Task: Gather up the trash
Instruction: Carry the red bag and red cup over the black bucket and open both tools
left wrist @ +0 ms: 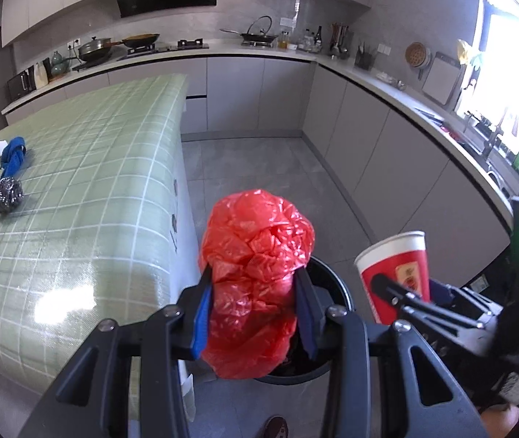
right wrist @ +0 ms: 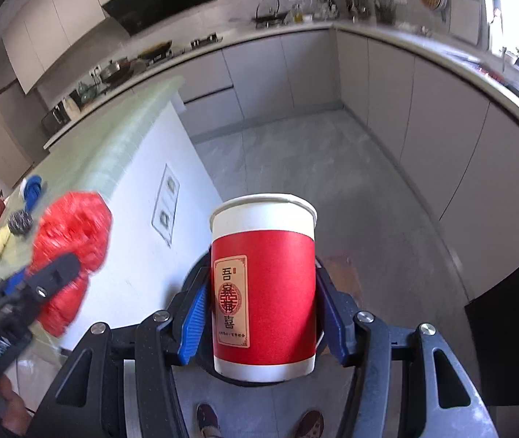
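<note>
Kitchen floor: grey tiles (left wrist: 259,168) fill the middle of both views, with a person's shoes (right wrist: 208,421) at the bottom edge.
Left gripper (left wrist: 255,314): clenched on a crumpled red plastic bag (left wrist: 255,255), low centre of the left view.
Right gripper (right wrist: 263,314): grasping an upright red-and-white paper cup (right wrist: 263,284), low centre of the right view.
Trash bin (left wrist: 336,284): dark and round, directly behind and below the bag and cup.
Table (left wrist: 77,189): green checked cloth at left, carrying a steel scourer (left wrist: 3,195) and a blue cloth (left wrist: 13,155).
Counter (left wrist: 223,53): along the far wall, with pans and bottles.
</note>
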